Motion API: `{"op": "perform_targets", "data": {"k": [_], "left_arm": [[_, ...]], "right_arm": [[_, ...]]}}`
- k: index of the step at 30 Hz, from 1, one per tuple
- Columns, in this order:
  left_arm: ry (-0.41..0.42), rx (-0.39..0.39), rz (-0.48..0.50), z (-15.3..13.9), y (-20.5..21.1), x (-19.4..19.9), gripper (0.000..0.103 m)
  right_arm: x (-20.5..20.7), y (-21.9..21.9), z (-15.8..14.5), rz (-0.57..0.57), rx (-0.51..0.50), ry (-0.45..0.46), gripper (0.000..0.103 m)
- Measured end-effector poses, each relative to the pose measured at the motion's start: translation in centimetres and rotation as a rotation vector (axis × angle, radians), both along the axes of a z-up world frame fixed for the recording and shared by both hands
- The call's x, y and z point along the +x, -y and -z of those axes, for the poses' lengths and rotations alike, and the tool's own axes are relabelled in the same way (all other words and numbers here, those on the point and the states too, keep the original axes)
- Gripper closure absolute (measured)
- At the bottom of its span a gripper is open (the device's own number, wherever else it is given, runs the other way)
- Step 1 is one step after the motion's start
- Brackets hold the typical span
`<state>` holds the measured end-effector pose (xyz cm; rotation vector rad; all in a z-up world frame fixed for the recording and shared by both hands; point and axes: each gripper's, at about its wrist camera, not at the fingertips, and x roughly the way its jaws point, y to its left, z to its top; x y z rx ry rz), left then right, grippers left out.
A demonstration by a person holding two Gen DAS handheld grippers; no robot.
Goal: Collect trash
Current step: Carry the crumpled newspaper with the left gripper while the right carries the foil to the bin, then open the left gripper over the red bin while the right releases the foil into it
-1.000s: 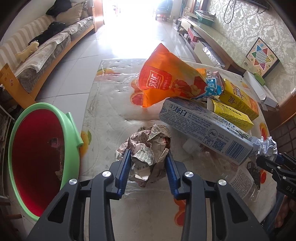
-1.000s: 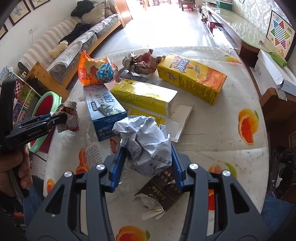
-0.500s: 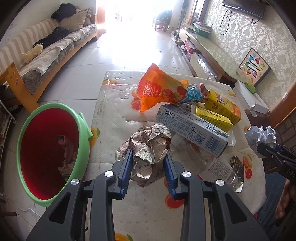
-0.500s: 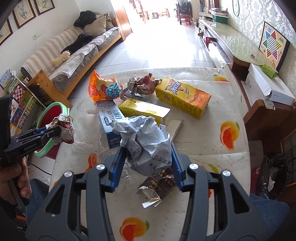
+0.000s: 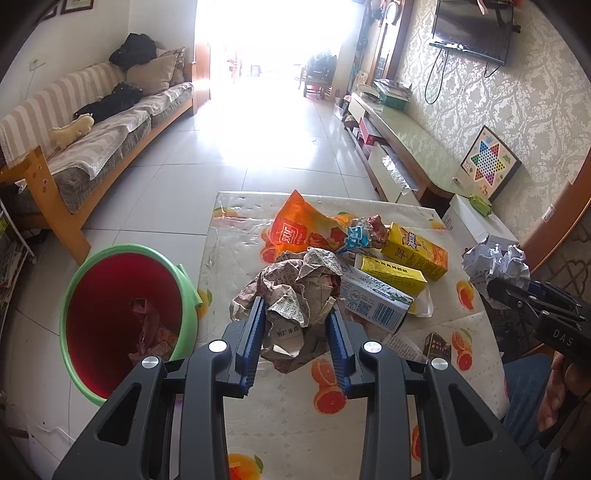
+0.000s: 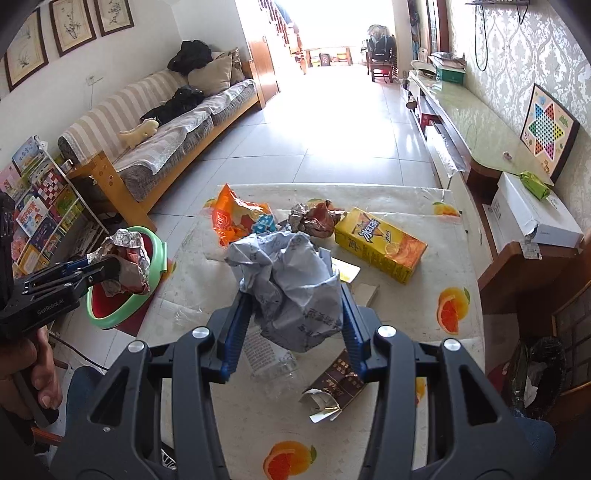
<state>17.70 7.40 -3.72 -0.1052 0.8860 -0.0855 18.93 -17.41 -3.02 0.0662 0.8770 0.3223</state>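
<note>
A striped sofa (image 6: 155, 122) stands along the left wall, with cushions (image 6: 214, 75), dark clothing (image 5: 112, 103) and a plush toy (image 5: 72, 129) on it. A bookshelf (image 6: 40, 206) stands near its end. A Chinese checkers board (image 5: 489, 164) leans on the right wall, below a television (image 5: 474, 26). Framed pictures (image 6: 70, 24) hang above the sofa.
</note>
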Motion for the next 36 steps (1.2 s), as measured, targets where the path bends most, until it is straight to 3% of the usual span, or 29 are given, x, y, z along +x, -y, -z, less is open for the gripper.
{"op": "perform_targets", "data": {"k": [10,21,26,36], "left_arm": [[0.026,-0.010,-0.091,-0.9,-4.5,-0.3,0.072],[0.024,-0.009,-0.251,-0.4,-13.7,-0.4,0.072],[0.007,-0.018,-0.311,0.6,-17.6,-0.2,0.072],[-0.046,-0.046,-0.367,3.7,-21.5,-0.3,0.070]], "right_arm": [[1.3,-5.5,-2.0,-0.104,0.000,0.045,0.058],[2.8,-15.0,-1.6,-0.248,-0.003,0.037,0.058],[4.0,-19.6,-1.2,-0.314,0.004,0.029,0.058],[5.6,-27.4,-1.0,-0.431,0.013,0.033,0.058]]}}
